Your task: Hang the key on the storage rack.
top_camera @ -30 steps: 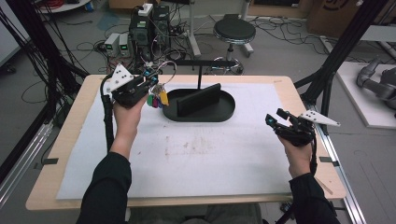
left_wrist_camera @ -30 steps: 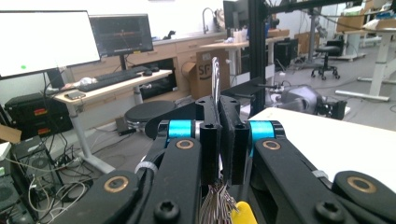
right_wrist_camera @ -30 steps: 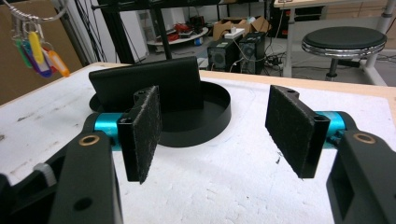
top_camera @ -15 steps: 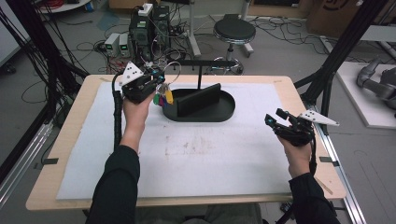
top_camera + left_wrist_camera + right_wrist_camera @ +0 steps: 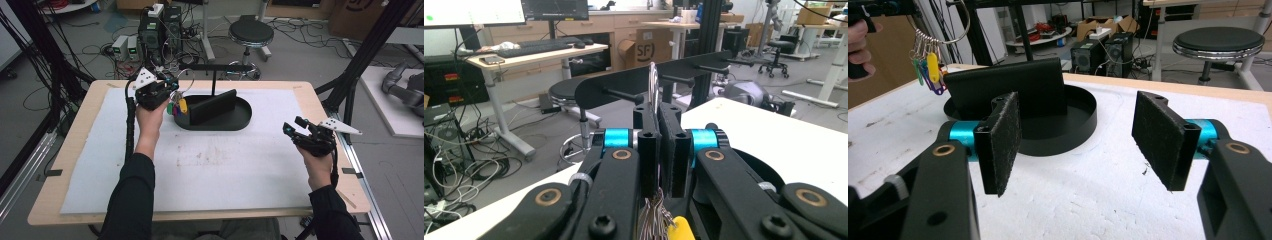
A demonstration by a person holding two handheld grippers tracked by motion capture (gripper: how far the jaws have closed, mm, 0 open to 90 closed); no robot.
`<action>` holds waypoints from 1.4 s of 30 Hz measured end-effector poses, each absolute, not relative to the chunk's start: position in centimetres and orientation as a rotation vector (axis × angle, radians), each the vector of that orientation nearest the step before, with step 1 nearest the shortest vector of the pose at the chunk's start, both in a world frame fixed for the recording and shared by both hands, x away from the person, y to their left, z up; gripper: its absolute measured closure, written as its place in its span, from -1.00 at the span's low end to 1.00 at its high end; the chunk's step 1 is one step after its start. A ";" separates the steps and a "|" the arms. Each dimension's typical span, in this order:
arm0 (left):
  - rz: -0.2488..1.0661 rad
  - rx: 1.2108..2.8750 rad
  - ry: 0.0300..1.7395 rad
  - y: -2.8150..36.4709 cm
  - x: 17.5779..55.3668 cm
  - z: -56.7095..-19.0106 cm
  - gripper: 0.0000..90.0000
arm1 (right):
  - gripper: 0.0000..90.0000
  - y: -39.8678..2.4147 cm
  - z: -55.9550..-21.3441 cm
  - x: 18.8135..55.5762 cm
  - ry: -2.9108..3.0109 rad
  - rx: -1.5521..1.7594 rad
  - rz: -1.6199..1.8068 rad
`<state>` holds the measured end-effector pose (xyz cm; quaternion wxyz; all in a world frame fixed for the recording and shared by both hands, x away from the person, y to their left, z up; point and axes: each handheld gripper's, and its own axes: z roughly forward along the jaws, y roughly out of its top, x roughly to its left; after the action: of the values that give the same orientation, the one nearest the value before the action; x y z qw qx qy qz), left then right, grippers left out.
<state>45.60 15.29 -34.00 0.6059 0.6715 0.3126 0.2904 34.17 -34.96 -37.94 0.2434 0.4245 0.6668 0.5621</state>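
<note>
High view: your left gripper (image 5: 167, 87) hangs a key ring (image 5: 176, 104) over the left end of the black tray (image 5: 240, 119). Left gripper view: jaws fully closed, clamping the wire ring (image 5: 653, 82) near the peg rack (image 5: 634, 82). Right gripper view: your right gripper (image 5: 1080, 132) stands wide apart, nothing btwn pads, above the white mat (image 5: 1088, 200).

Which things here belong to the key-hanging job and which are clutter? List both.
In the job:
left tool, shut on the key ring
bunch of keys
black peg rack
black tray

Lying about:
right tool, open
stool
computers
</note>
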 end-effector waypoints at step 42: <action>0.636 1.561 0.844 15.4 46.2 -34.7 0.34 | -0.18 -35.1 -38.1 34.3 1.831 1.164 1.529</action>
<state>46.15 15.39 -34.70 0.5878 0.6699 0.3622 0.2732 34.33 -35.09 -38.11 0.2413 0.4256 0.6695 0.5589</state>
